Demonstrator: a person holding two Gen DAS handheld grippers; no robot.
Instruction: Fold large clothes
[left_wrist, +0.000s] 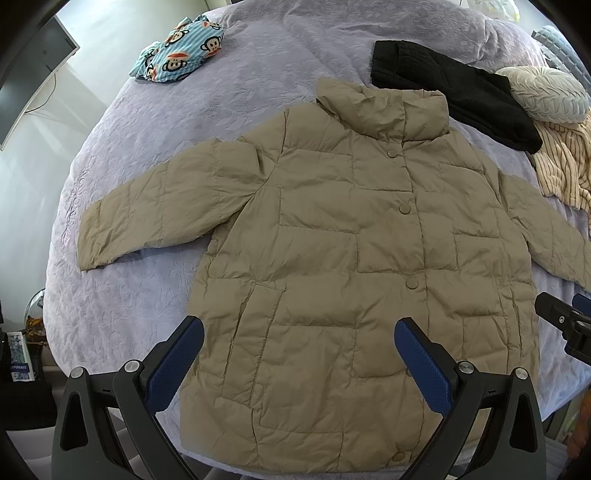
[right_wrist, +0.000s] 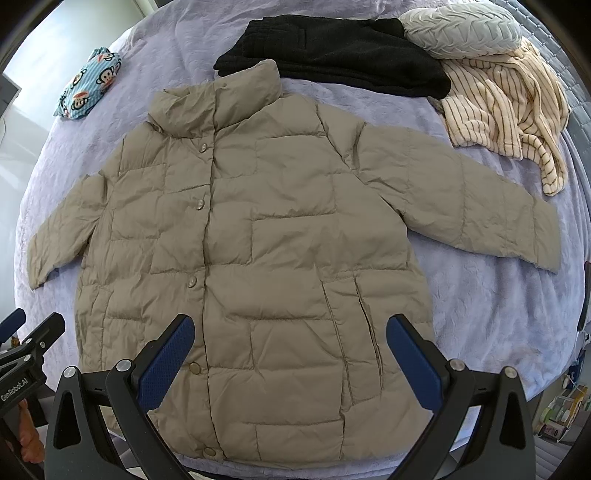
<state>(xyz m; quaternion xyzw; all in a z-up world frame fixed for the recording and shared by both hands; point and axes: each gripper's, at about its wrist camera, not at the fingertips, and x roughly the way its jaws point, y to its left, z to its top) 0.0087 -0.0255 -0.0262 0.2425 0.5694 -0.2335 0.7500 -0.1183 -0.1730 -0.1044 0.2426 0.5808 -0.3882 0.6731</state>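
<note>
A tan quilted puffer jacket (left_wrist: 332, 240) (right_wrist: 266, 240) lies flat and buttoned on the lavender bed cover, front up, both sleeves spread outward, collar at the far end. My left gripper (left_wrist: 299, 325) hovers open above the jacket's lower left part, near the hem. My right gripper (right_wrist: 291, 325) hovers open above the lower right part, close to the slanted pocket (right_wrist: 351, 314). Nothing is between either pair of blue pads. The right gripper's tip (left_wrist: 554, 310) shows at the right edge of the left wrist view, and the left gripper's tip (right_wrist: 40, 332) at the left edge of the right wrist view.
A black garment (right_wrist: 332, 48) lies behind the collar. A cream striped garment (right_wrist: 506, 110) and a grey cushion (right_wrist: 461, 26) sit at the far right. A blue monkey-print cloth (left_wrist: 181, 48) lies far left. The bed cover (left_wrist: 147, 155) drops off at the near edge.
</note>
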